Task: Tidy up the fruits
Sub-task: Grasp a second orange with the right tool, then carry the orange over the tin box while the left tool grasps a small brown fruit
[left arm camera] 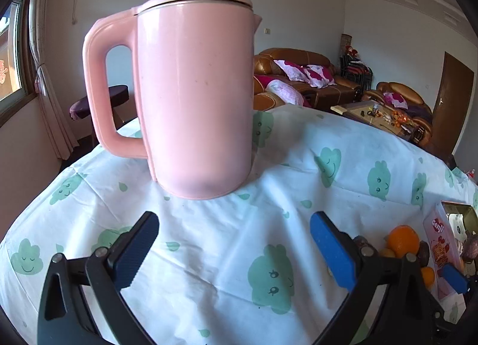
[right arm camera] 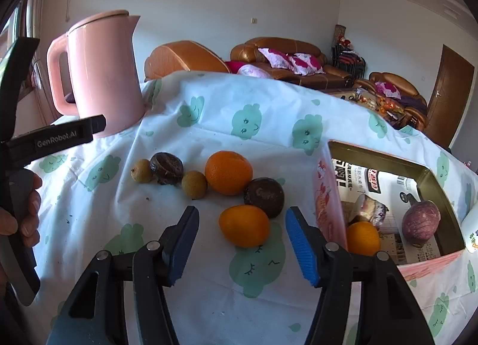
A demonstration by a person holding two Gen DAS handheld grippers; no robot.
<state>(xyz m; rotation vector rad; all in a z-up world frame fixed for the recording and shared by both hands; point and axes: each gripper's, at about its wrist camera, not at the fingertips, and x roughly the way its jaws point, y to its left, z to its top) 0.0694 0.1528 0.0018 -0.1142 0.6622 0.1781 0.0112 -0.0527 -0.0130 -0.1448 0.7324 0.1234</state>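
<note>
In the right wrist view my right gripper is open, and a small orange lies on the cloth between its fingertips. Behind it lie a larger orange, two dark passion fruits and two small tan fruits. A pink tin box at the right holds an orange and a purple fruit. My left gripper is open and empty, facing the pink kettle. The larger orange shows at its right.
The table has a white cloth with green cloud faces. The pink kettle stands at the back left. The left gripper's body and a hand show at the left edge. Sofas stand beyond the table.
</note>
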